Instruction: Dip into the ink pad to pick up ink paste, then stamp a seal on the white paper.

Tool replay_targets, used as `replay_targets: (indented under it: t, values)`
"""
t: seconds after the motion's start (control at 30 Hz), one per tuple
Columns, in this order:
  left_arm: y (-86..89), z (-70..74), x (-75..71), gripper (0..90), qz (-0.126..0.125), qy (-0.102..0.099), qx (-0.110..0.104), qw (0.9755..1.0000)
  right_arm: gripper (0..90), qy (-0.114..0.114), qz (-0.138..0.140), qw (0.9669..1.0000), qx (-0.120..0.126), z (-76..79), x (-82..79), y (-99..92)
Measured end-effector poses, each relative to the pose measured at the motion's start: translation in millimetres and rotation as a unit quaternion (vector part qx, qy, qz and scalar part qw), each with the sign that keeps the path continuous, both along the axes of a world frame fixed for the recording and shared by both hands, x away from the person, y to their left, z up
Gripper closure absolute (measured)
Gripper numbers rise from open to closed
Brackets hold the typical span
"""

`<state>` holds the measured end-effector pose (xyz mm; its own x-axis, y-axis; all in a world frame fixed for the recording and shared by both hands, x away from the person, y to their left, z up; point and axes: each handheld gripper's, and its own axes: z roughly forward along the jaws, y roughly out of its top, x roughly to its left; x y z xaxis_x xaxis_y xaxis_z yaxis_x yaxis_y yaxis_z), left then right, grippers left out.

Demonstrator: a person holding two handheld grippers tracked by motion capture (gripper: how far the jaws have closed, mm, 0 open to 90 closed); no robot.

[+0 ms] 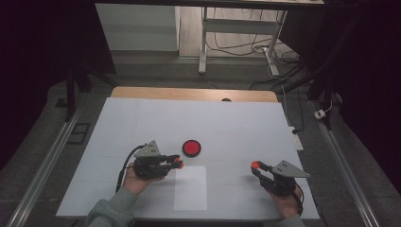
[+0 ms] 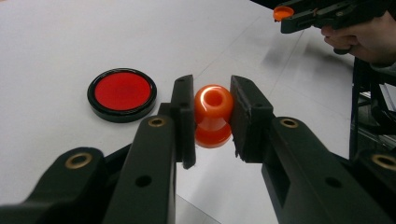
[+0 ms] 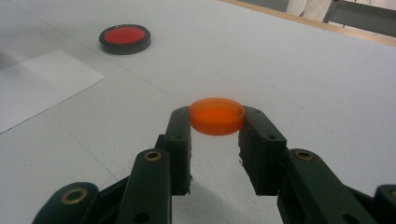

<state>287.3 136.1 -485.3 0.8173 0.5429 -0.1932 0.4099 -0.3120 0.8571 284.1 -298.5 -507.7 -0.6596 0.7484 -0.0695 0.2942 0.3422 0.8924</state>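
Gripped a small orange bottle (image 2: 213, 116) in the left gripper (image 2: 212, 85), jaws closed on its waisted sides, pads pressing from both flanks. Held it clear of the white table (image 1: 236, 127), just in front of the red disc in its black rim (image 2: 122, 93) and near the top edge of the white paper sheet (image 1: 190, 189). Pinched an orange cap (image 3: 216, 115) in the right gripper (image 3: 217, 122), jaws shut on its rim at the very tips. Held it low over the table, well apart from the bottle, on the right side of the high view.

Judged the step in hand as capping the bottle. Needed first to line the cap's centre up over the bottle's mouth, then to close the gap between the two grippers slowly, with the left one held as a steady anchor. Needed to keep the cap level with the mouth's rim before any press or twist, since a tilted start would likely have jammed it. Called for a firm but light grip, given how little of the rim the tips held. Could not tell from these views which face of the cap was hollow, so worth checking before the approach.

Pointed the bottle's round open mouth upward and slightly back toward the left gripper's camera. Ran its long axis roughly upright, crosswise to the jaws' closing line. Lay the cap flat, its short axis roughly upright too.
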Motion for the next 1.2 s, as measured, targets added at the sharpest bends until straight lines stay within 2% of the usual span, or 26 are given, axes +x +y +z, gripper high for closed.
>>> replay_targets:
  t: [0.6, 1.2]
  values:
    - [-1.4, -0.9, 0.1, 71.8, 0.005, 0.000, -0.001, 1.0000, 64.5, -0.003, 0.013, 0.9999, -0.003, 1.9, -0.4, 8.0]
    - [-31.2, -14.1, -8.4, 71.8, -0.037, 0.015, 0.019, 0.9990, 64.5, -0.003, 0.009, 1.0000, -0.002, 1.6, -0.4, 4.0]
